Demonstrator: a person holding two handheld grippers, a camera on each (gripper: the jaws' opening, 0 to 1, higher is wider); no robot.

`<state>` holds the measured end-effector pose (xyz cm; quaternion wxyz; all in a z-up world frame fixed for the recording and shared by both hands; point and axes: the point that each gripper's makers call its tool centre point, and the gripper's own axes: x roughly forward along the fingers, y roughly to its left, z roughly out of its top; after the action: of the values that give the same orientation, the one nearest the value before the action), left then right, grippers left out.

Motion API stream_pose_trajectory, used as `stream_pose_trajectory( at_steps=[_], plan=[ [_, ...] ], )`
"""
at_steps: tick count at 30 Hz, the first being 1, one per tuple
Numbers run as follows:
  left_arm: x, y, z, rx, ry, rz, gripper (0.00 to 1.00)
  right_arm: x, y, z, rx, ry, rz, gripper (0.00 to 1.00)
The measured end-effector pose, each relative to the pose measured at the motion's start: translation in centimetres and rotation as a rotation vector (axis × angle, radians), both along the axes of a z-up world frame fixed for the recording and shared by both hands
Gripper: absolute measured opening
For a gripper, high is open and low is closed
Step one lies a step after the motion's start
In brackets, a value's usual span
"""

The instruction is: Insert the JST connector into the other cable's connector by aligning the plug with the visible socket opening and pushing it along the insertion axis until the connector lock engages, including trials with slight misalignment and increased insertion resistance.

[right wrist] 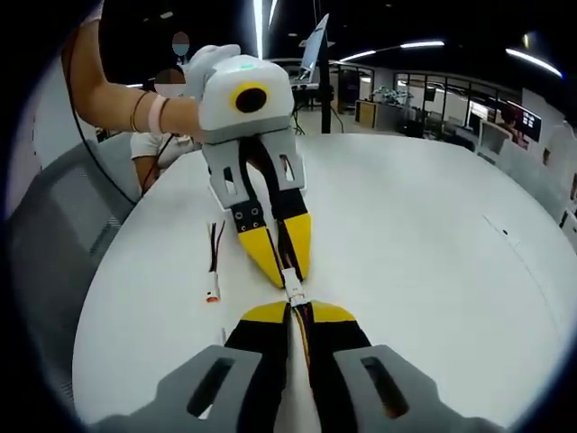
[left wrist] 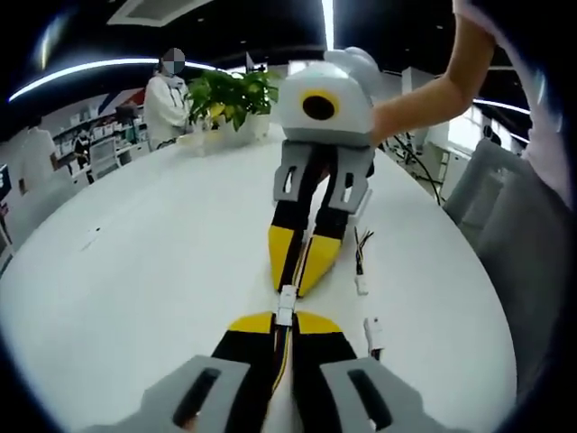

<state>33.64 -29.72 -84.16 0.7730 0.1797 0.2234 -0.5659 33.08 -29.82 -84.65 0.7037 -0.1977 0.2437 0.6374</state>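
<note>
While both grippers face each other tip to tip over the middle of the white desk [left wrist: 135,271], the left gripper [left wrist: 285,327] has its yellow-tipped jaws pressed together on a cable whose white JST connector [left wrist: 286,302] sticks out just past the tips. In the right gripper view, the right gripper [right wrist: 293,316] likewise pinches its own cable, with the white mating connector [right wrist: 294,290] protruding from between its jaws. The two connectors meet between the opposing tips, touching end to end; whether the lock has engaged cannot be told. A hand [right wrist: 194,72] holds the left gripper from behind. Two spare cables with white connectors [left wrist: 361,285] lie loose on the desk just beside the grippers, toward the desk edge nearest the grey chair [left wrist: 505,207]. A potted plant [left wrist: 230,95] stands at the far edge.
</note>
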Motion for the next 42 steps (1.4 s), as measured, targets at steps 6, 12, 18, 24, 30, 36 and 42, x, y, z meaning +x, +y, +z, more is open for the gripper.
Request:
stream_pose_trajectory(
  at_steps=[6,12,18,24,30,36,42],
  plan=[
    [0.1,0.0,-0.1,0.004,0.004,0.008,0.0,0.0,0.0,-0.1,-0.001,-0.003,-0.007,0.04],
    [0.2,0.1,-0.1,0.015,0.007,0.015,0.0,0.1,0.0,0.0,0.001,-0.007,-0.005,0.04],
    [0.3,0.1,-0.2,0.005,0.029,0.039,0.04,0.2,0.1,0.0,0.003,-0.004,-0.014,0.04],
    [0.1,0.0,-0.2,0.015,0.026,0.039,0.05,0.3,0.1,0.3,0.01,-0.008,-0.018,0.05],
    [0.0,0.1,-0.2,0.027,0.023,0.04,0.07,0.2,0.1,0.3,0.01,-0.004,-0.013,0.07],
    [-0.1,0.3,0.2,0.033,0.016,0.048,0.08,0.3,0.1,1.1,0.029,-0.006,-0.022,0.08],
    [-0.1,0.6,0.8,0.029,0.008,0.062,0.1,0.2,0.2,1.9,0.041,-0.019,-0.02,0.08]
  ],
)
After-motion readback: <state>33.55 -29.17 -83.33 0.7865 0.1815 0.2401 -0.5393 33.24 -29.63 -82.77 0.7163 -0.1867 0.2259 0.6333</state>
